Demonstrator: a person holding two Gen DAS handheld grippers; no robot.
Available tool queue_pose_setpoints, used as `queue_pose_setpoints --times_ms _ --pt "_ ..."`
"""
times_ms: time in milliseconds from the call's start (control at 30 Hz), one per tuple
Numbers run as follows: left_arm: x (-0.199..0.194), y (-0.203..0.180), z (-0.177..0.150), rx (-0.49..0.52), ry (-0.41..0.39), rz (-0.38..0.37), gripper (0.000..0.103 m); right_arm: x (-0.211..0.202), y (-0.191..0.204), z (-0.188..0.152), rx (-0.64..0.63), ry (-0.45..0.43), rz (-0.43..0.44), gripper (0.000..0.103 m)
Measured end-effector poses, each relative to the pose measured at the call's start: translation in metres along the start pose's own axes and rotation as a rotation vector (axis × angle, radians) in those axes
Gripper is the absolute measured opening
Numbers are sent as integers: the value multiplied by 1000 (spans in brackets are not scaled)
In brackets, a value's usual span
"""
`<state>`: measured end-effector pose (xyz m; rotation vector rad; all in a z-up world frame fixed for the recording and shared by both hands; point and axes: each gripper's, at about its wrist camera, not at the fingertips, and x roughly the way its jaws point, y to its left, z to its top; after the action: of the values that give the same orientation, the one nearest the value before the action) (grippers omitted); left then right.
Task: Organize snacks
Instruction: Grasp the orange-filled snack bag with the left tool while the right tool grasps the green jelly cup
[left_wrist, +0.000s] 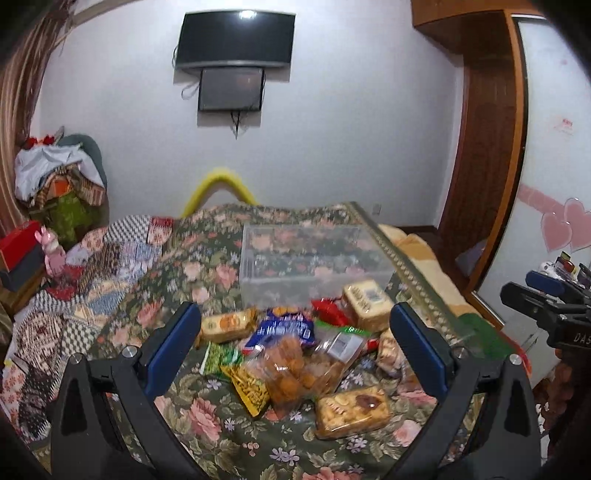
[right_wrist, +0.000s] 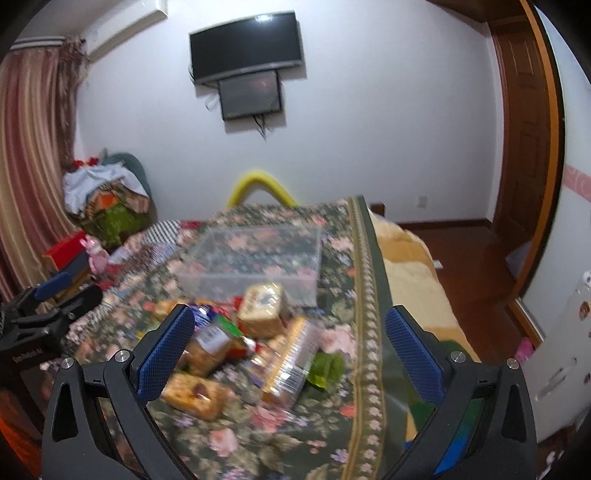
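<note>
Lying between spread jaws, ungripped: snack pile (left_wrist: 295, 354), both views.

White wall (left_wrist: 351, 140) with television (left_wrist: 236, 37), striped curtain (right_wrist: 29, 155), wooden door (right_wrist: 524, 122).

Between the snack pile (left_wrist: 295, 354) and the near edge of the floral bedspread (left_wrist: 207, 435) lies bare cloth — room to come in low. Behind the pile the clear plastic bin (left_wrist: 314, 258) stands open-topped, nothing above it. On the left, rumpled patchwork quilt (left_wrist: 110, 258); to the right the bed edge drops away.
</note>
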<state>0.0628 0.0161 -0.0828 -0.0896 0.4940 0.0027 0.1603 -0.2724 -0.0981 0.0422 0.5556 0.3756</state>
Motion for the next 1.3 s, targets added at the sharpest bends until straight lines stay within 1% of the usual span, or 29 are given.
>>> queue_pose_setpoints --times_ms 233,500,600,700,833,900,1000,1200,1233,1300 --pt "46 16 -17 -57 116 11 103 35 -30 -18 23 123 -54 103" --pt "90 24 -38 -66 250 27 103 72 -50 -33 68 246 -60 103" --pt "100 25 -42 -82 277 30 103 83 -54 -39 73 279 -62 101" --pt "108 27 -44 -90 292 43 96 94 -58 -43 87 307 -47 100" --pt "122 28 -50 -105 354 3 84 105 -59 -50 99 345 -20 95" --pt "125 27 -53 -109 366 -8 81 110 -57 -53 95 358 -15 92" --pt "128 26 -55 -113 368 -21 77 113 -55 -54 83 360 -24 91" --pt "128 29 -55 -121 368 -47 68 116 -58 -51 91 361 -4 90" --pt "127 29 -55 -116 367 -48 66 116 -58 -52 92 362 6 88" --pt "124 29 -55 -104 364 -48 62 116 -58 -51 95 365 26 81"
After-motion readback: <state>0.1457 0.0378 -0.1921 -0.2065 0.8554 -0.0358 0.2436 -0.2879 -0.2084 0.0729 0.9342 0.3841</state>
